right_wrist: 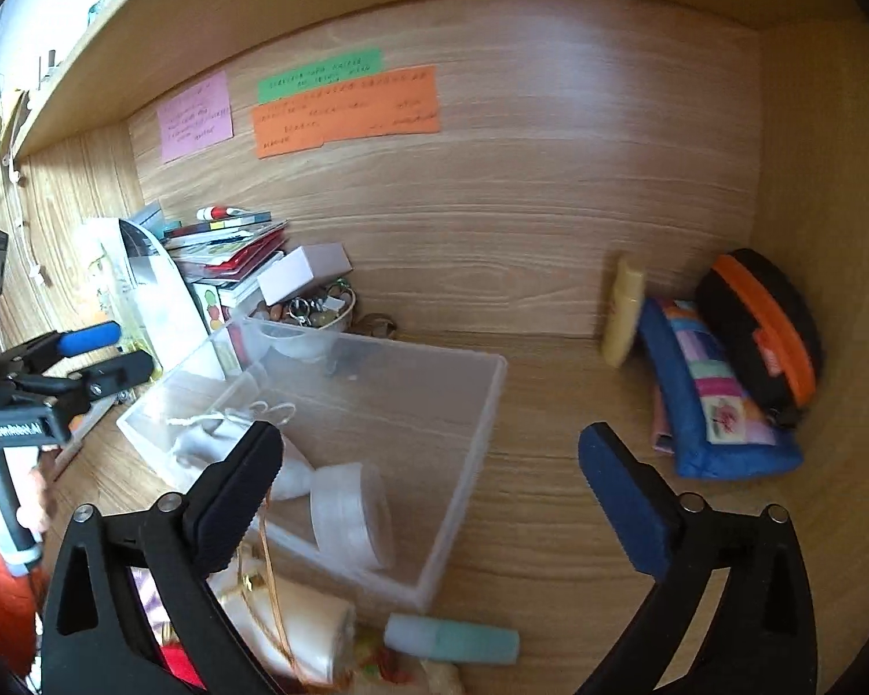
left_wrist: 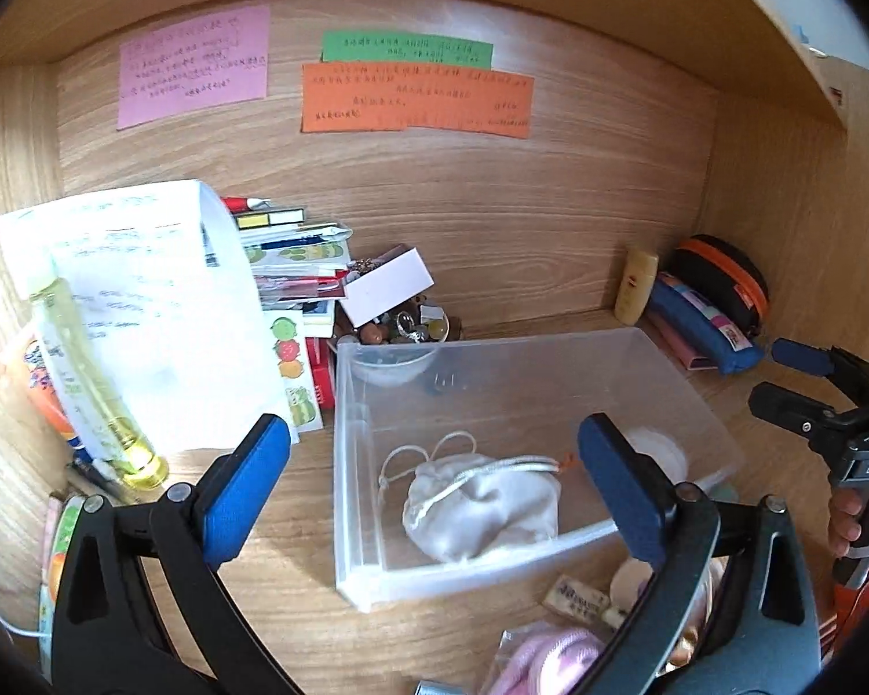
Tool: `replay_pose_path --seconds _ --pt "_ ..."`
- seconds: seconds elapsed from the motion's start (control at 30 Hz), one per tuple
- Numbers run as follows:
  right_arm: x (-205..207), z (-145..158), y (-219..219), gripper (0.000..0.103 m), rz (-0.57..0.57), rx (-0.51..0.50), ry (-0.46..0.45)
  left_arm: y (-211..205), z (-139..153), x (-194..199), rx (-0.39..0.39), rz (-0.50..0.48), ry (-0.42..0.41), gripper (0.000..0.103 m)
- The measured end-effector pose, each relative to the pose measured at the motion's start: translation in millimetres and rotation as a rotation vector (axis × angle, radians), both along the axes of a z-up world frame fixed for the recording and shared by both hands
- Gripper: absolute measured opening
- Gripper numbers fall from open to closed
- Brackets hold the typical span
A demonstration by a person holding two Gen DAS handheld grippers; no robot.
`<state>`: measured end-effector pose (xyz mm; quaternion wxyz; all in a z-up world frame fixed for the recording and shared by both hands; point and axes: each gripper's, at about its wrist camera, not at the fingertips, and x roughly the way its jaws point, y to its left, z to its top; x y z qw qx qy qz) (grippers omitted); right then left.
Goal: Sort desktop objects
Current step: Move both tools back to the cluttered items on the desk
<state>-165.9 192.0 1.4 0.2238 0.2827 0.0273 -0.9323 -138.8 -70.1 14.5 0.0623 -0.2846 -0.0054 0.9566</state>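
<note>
Desktop clutter lies around a clear plastic bin (left_wrist: 654, 382) that sits in the middle of the wooden surface (left_wrist: 295, 596). Inside the bin rest a white drawstring pouch (left_wrist: 481, 509) and, towards its near right corner, a roll of clear tape (right_wrist: 353, 512). Just behind the bin a small bowl of beads and trinkets (left_wrist: 417, 327) stands beside a white card box (left_wrist: 385, 284), which leans on a stack of booklets and sticker sheets (left_wrist: 295, 266). Left of that stack stands a translucent white folder (left_wrist: 162, 313) with a yellow tube (left_wrist: 95, 382) in front of it.

At the right back corner a small yellow bottle (right_wrist: 623, 313) stands against the wall, touching a blue patchwork pencil case (right_wrist: 712, 399), with a black and orange zip case (right_wrist: 765, 324) behind it. Near the front edge lie a pale green highlighter (right_wrist: 452, 637) and a cream cloth bundle with gold cord (right_wrist: 295, 625).

The left tool (left_wrist: 434, 486) hangs above the bin with its jaws spread wide and nothing between the pads. The right tool (right_wrist: 428, 480) is likewise spread wide and empty, over the bin's right edge. Pink, green and orange notes (left_wrist: 417, 95) are stuck on the back wall.
</note>
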Motion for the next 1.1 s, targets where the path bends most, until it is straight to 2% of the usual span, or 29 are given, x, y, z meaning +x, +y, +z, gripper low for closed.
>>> replay_pose_path --seconds 0.33,0.6,0.73,0.83,1.0,1.1 --pt "41 -15 16 0.103 -0.032 0.015 -0.009 -12 -13 46 -0.024 0.019 -0.049 0.101" --pt "71 -36 15 0.103 -0.013 0.019 -0.018 -19 -38 80 -0.041 0.039 -0.136 0.101" --pt "85 -44 18 0.103 -0.023 0.018 -0.032 -16 -46 97 -0.057 0.036 -0.145 0.101" --pt "94 -48 24 0.103 -0.033 -0.003 -0.043 -12 -51 108 -0.038 0.021 -0.152 0.101" --pt "106 -55 26 0.103 -0.004 -0.035 -0.073 -5 -57 118 -0.005 -0.014 -0.15 0.101" --pt "110 -61 19 0.103 0.019 -0.022 -0.086 3 -62 125 -0.024 -0.033 -0.13 0.101"
